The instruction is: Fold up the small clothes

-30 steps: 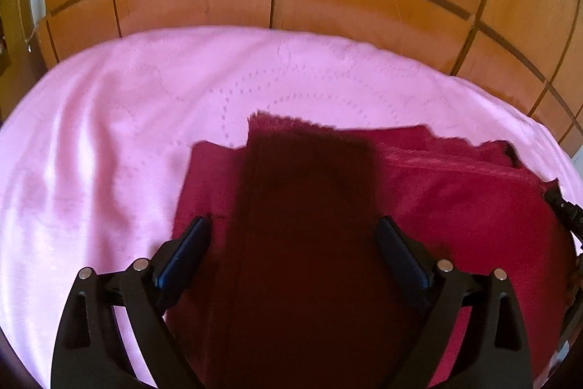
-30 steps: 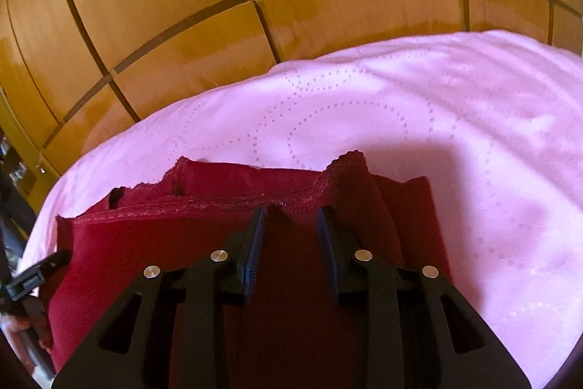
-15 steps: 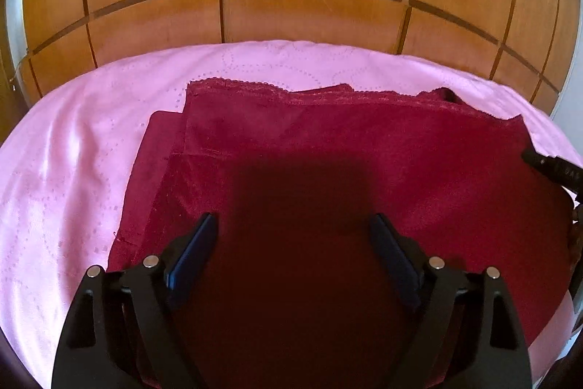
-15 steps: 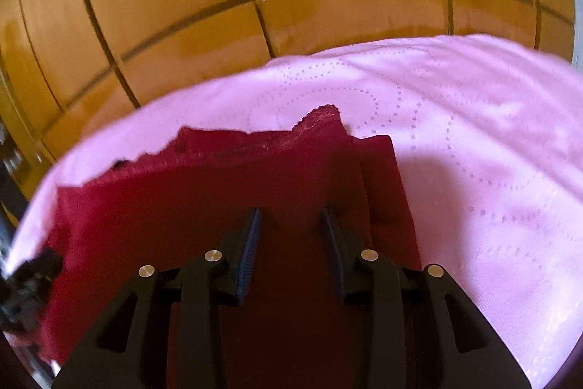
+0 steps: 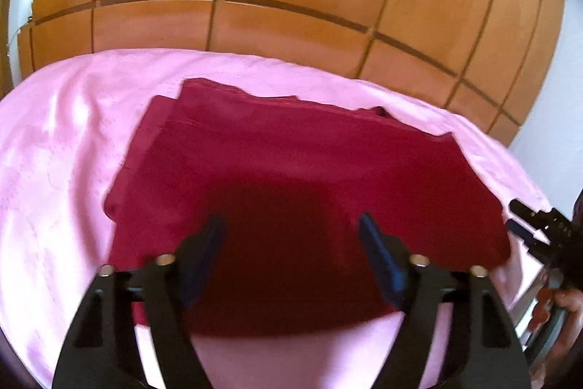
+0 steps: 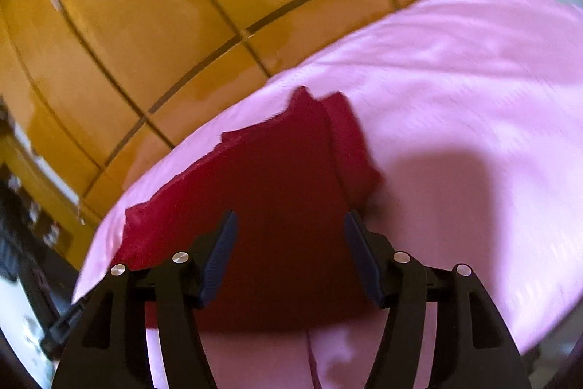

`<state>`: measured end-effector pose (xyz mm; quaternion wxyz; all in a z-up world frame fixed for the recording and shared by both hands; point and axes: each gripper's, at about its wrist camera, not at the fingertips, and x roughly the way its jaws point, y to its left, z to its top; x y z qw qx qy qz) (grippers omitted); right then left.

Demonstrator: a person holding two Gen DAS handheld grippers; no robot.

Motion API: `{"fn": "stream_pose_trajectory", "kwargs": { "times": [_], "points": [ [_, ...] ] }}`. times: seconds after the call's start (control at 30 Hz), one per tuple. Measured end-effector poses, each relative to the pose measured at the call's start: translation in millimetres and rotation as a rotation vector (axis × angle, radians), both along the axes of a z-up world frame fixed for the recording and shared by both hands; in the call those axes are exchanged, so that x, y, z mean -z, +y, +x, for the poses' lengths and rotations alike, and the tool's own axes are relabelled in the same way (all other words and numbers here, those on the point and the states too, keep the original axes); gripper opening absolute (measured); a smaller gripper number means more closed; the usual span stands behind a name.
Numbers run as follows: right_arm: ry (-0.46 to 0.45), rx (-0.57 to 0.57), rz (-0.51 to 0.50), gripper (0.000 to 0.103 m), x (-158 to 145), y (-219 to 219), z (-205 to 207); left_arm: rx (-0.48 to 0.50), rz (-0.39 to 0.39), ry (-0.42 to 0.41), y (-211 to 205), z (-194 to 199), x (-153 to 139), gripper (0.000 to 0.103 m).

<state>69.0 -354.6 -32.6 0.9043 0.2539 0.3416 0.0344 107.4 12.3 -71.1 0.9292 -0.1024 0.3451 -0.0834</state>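
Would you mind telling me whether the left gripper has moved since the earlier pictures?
Yes. The left gripper has drawn back from the wooden headboard; the folded red garment now lies wholly ahead, and its jaws have been closing, gripping nothing.

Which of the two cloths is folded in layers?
The dark red cloth: stacked edges show along its far and left sides. The pink sheet lies spread out under it in a single layer.

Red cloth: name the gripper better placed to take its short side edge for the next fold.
Probably right: the right gripper, open, hovers near the red cloth's side edge; the left gripper, open, hovers mid-cloth.
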Motion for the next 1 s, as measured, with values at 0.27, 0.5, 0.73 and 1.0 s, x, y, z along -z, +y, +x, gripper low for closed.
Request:
{"fn": "stream_pose_trajectory", "kwargs": {
  "times": [0.27,0.5,0.73,1.0],
  "points": [
    [0.088,0.037,0.169,0.06,15.9,-16.5,-39.5,0.137,-0.037,0.004,-41.0,2.6,7.1,0.031],
    [0.127,-0.036,0.23,0.06,34.1,0.7,-32.1,0.156,0.018,0.028,-49.9,12.4,34.1,0.028],
    [0.102,-0.03,0.238,0.06,34.7,6.7,-8.0,0.144,-0.011,0.042,-50.4,14.2,35.4,0.028],
    [0.055,0.077,0.335,0.06,40.7,-9.2,26.9,0.135,-0.026,0.057,-47.4,12.0,33.4,0.028]
  ]
}}
